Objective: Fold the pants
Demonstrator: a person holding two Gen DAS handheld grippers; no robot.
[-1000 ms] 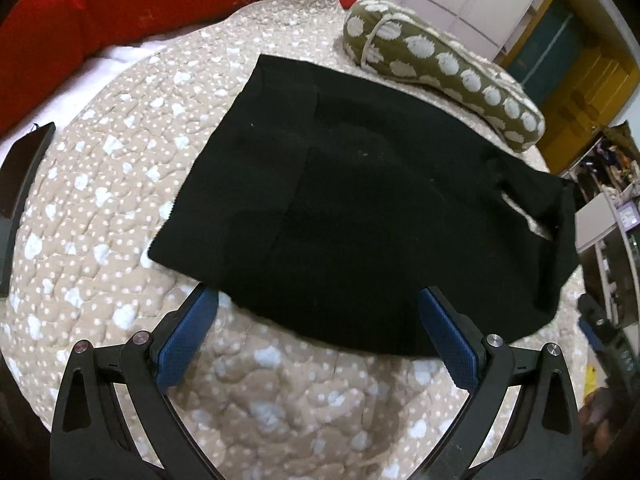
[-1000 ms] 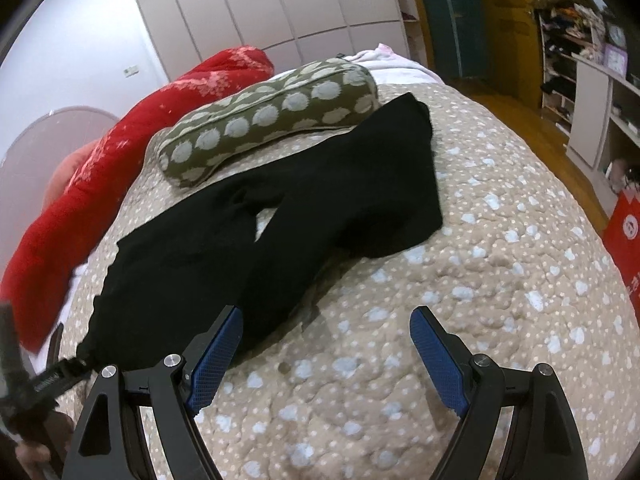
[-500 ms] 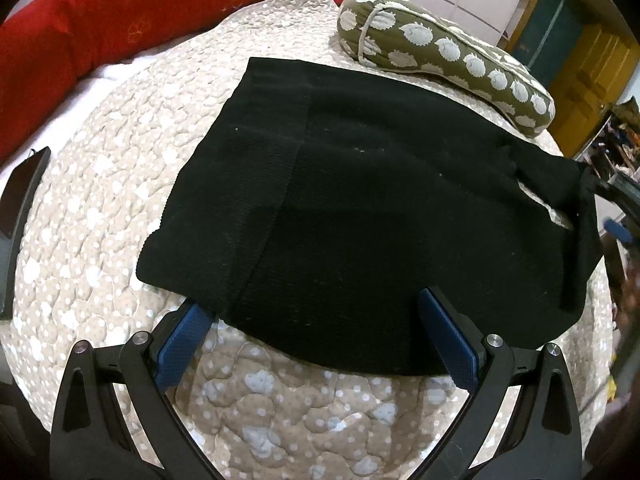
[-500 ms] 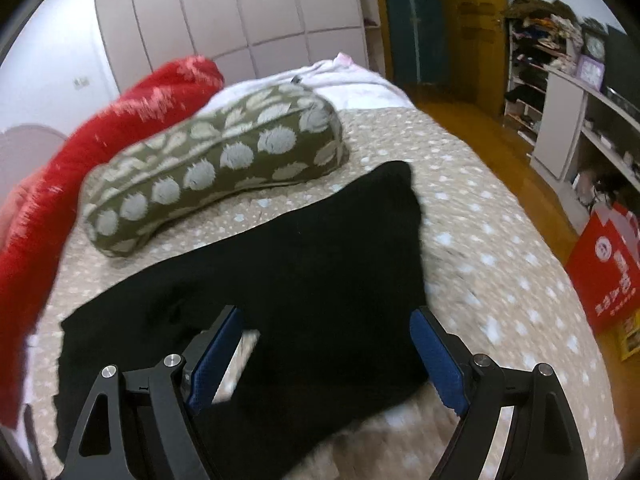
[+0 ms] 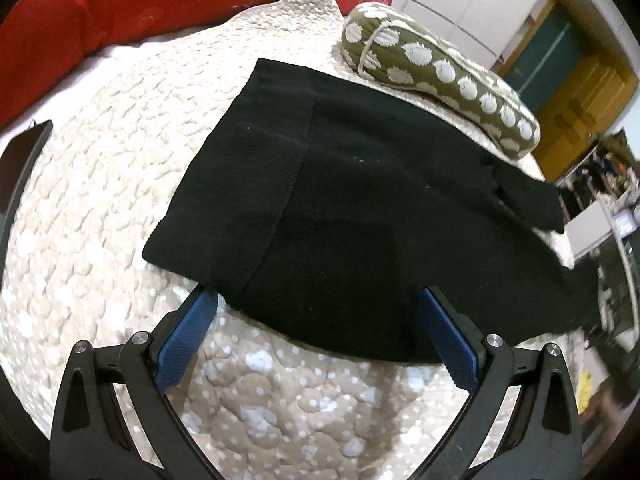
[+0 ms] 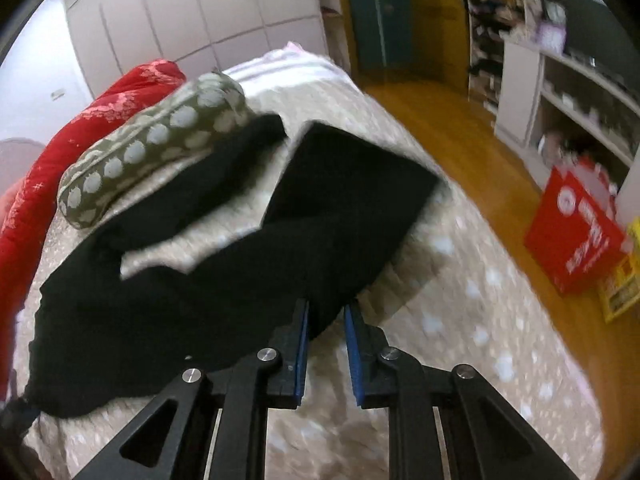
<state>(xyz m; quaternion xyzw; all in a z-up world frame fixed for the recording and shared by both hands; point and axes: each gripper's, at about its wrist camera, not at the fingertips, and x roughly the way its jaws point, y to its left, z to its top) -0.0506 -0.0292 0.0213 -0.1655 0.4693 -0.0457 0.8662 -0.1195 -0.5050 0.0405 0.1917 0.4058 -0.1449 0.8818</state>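
Black pants (image 5: pixel 360 208) lie spread on a beige quilted bed (image 5: pixel 100 200), waistband toward the left. My left gripper (image 5: pixel 316 316) is open, its blue pads either side of the near edge of the pants by the waistband. In the right wrist view the pants (image 6: pixel 248 280) stretch away with two legs apart. My right gripper (image 6: pixel 326 312) is shut on the near leg's edge, black cloth pinched between the blue pads (image 6: pixel 301 344). The view is blurred by motion.
A green spotted bolster pillow (image 5: pixel 436 76) lies behind the pants, also in the right wrist view (image 6: pixel 156 148). A red blanket (image 5: pixel 140 4) lies along the far edge. A dark phone (image 5: pixel 20 168) sits left. A red bag (image 6: pixel 576 236) stands on the wooden floor beside white shelves (image 6: pixel 568 92).
My right gripper moved onto the near pant leg and closed on its edge. My left gripper stayed open and crept closer to the waistband edge.
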